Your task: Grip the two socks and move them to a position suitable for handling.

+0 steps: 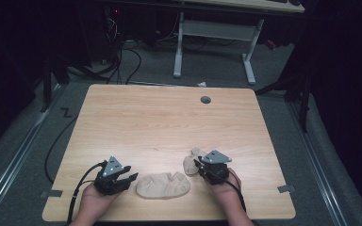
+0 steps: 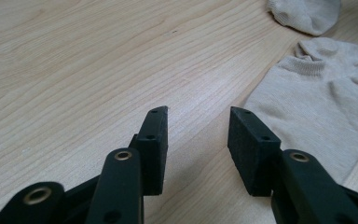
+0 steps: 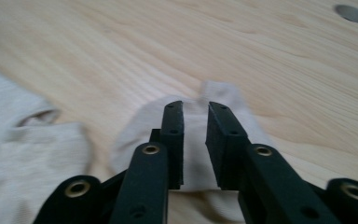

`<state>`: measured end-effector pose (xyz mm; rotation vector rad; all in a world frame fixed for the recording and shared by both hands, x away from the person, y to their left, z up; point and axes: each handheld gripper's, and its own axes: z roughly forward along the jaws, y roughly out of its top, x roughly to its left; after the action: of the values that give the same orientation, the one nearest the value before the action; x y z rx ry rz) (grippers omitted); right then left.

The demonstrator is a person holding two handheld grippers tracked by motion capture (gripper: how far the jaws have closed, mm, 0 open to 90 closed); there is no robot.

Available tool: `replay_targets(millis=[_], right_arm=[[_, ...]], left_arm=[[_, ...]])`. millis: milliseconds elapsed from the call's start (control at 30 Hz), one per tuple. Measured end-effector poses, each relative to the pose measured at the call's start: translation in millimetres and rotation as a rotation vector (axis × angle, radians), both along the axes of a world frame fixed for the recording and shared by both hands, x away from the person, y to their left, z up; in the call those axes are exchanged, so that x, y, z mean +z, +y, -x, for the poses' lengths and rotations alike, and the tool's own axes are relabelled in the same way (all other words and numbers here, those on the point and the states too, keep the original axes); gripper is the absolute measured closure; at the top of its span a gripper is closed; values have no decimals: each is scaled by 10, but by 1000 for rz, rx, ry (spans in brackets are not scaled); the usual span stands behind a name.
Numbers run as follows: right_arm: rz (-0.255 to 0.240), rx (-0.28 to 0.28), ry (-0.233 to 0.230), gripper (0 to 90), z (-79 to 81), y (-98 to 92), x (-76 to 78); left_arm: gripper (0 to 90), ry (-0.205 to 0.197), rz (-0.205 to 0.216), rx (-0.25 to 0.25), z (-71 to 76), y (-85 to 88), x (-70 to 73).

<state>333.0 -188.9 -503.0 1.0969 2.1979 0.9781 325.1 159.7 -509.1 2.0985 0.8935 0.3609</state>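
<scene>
Two beige socks lie on the near part of the wooden table (image 1: 169,117), between the person's hands. The larger sock (image 1: 163,185) is spread flat near the front edge, just right of the left gripper (image 1: 131,178); in the left gripper view it lies beside the right-hand finger, apart from both fingers (image 2: 154,140), which stand released with bare table between them. The smaller sock (image 1: 191,162) lies crumpled a little farther back, just beside the larger one and right at the tip of the right gripper (image 1: 199,164). In the right gripper view that gripper's fingers (image 3: 173,135) are parted by a narrow gap and hang over the smaller sock (image 3: 223,100); the cloth shows through the gap and nothing is pinched, so these fingers are released too. A round hole (image 1: 205,100) sits in the far right part of the table
</scene>
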Motion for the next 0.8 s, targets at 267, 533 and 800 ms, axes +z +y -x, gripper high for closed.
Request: replay_targets(millis=[267,533,800], right_arm=[[34,54,91,587,-9,133,-175],[29,58,116,744,-9,136,-229],[25,30,76,847,-10,131,-126]], left_arm=[[583,-1,5,0,0,25,16],[584,0,7,-3,-2,25,18],[585,0,6,-2,-5,24,17]])
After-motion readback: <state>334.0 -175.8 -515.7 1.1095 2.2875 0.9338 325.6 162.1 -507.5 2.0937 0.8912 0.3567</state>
